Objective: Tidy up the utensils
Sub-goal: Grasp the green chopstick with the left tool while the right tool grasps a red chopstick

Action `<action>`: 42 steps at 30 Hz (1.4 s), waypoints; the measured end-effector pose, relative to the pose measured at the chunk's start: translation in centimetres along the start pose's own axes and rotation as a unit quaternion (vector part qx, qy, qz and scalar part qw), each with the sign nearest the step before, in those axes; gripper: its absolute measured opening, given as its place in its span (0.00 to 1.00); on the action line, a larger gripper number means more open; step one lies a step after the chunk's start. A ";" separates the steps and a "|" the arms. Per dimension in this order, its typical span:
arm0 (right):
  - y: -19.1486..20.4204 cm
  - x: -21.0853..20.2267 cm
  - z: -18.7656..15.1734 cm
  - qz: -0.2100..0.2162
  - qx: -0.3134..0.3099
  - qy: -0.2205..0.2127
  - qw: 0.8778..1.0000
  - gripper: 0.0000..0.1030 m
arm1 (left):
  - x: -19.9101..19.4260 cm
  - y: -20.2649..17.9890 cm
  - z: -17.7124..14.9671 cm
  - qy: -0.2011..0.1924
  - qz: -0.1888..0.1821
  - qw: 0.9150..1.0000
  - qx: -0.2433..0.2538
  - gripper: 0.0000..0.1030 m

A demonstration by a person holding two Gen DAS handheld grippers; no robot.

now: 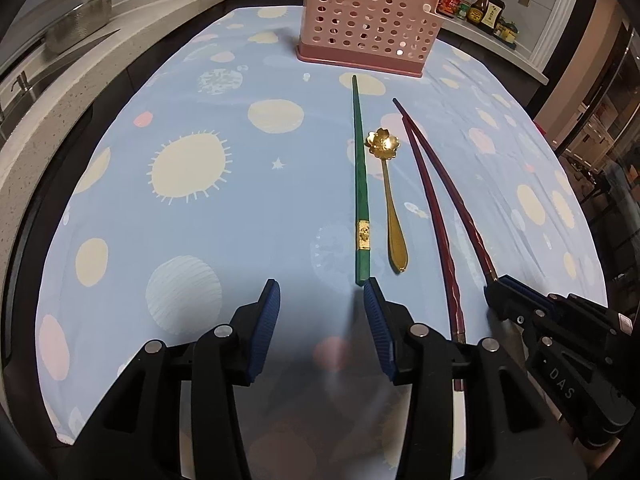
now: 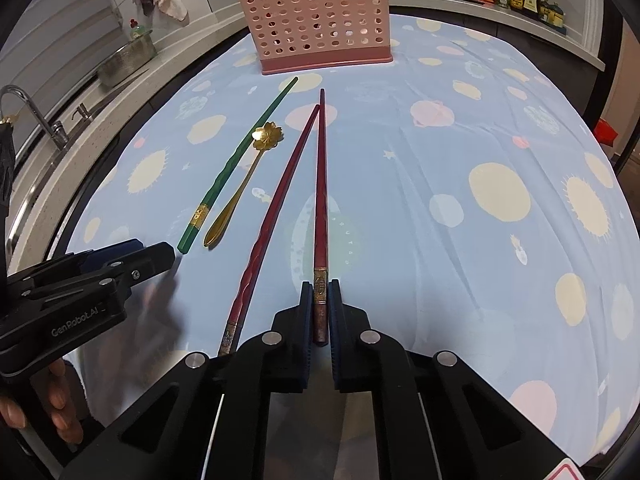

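The right gripper [image 2: 320,286] points steeply down at the table and its blue pads are clamped on the thick end of a red chopstick [image 2: 320,184], which runs toward twelve o'clock in its own view. The left gripper [image 1: 322,288] tilts down the same way, jaws apart with nothing between them; its right pad sits just beside the near end of the green chopstick [image 1: 359,184].

A second red chopstick [image 2: 276,216] lies at eleven o'clock of the held one, their far tips nearly meeting. A gold spoon [image 1: 390,196] with a flower-shaped bowl lies between the green chopstick and the red pair. All rest on a blue tablecloth [image 1: 192,92] with pale circles. A pink holder [image 1: 366,20] with round holes stands at twelve o'clock, beyond the utensil tips.

Only the right wrist view shows the fingers [image 2: 60,396] of the person's hand under the left gripper, and a tap [image 2: 24,104] at nine o'clock. Bottles [image 1: 480,6] line the counter at one o'clock.
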State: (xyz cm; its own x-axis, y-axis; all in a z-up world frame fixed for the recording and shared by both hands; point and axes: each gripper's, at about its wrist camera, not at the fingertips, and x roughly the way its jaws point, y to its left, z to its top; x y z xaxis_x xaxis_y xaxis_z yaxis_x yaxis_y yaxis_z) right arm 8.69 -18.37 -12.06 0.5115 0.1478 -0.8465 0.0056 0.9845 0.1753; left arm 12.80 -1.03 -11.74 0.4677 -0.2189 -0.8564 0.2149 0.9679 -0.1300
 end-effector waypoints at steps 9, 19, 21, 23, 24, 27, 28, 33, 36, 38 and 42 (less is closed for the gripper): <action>-0.4 -0.1 -0.1 0.001 0.011 0.000 1.000 0.07 | 1.0 -0.9 1.0 -0.005 -0.007 1.000 0.008 0.40; -0.5 -0.1 -0.1 0.003 0.012 0.000 1.000 0.07 | 1.8 -1.3 1.9 -0.014 0.003 1.000 0.011 0.39; -0.5 -0.1 -0.1 0.003 0.013 0.000 1.000 0.07 | 1.9 -1.4 1.9 -0.016 0.006 1.000 0.014 0.37; -0.5 0.0 -0.1 0.003 0.012 -0.001 1.000 0.07 | 1.9 -1.5 2.0 -0.018 0.008 1.000 0.018 0.29; -0.5 0.0 -0.1 0.003 0.013 0.000 1.000 0.07 | 1.9 -1.5 2.0 -0.019 0.007 1.000 0.019 0.27; -0.5 0.0 -0.1 0.003 0.012 0.000 1.000 0.07 | 1.9 -1.5 2.0 -0.019 0.003 1.000 0.022 0.15; -0.5 0.0 -0.1 0.003 0.013 0.000 1.000 0.07 | 1.9 -1.5 1.9 -0.020 0.002 1.000 0.023 0.11; -0.5 -0.1 -0.1 0.004 0.014 -0.001 1.000 0.07 | 1.7 -1.6 1.7 -0.021 -0.004 0.999 0.028 0.07; -0.5 -0.2 -0.2 0.005 0.014 -0.002 1.000 0.07 | 1.4 -1.3 1.6 -0.020 -0.011 1.000 0.020 0.07; -0.4 -0.4 -0.3 0.006 0.015 -0.003 1.000 0.07 | 1.1 -1.2 1.5 -0.022 -0.013 1.000 0.017 0.07; -0.7 -0.9 -0.3 0.008 0.017 -0.010 1.000 0.07 | 0.1 -0.8 1.4 -0.028 -0.015 0.999 0.009 0.07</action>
State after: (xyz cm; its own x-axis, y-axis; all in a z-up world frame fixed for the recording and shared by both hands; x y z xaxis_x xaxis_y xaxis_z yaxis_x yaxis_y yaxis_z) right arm 7.96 -19.13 -11.53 0.5284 0.1615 -0.8335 0.0270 0.9780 0.2066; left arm 13.85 -1.95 -11.04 0.5083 -0.2544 -0.8227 0.2450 0.9586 -0.1451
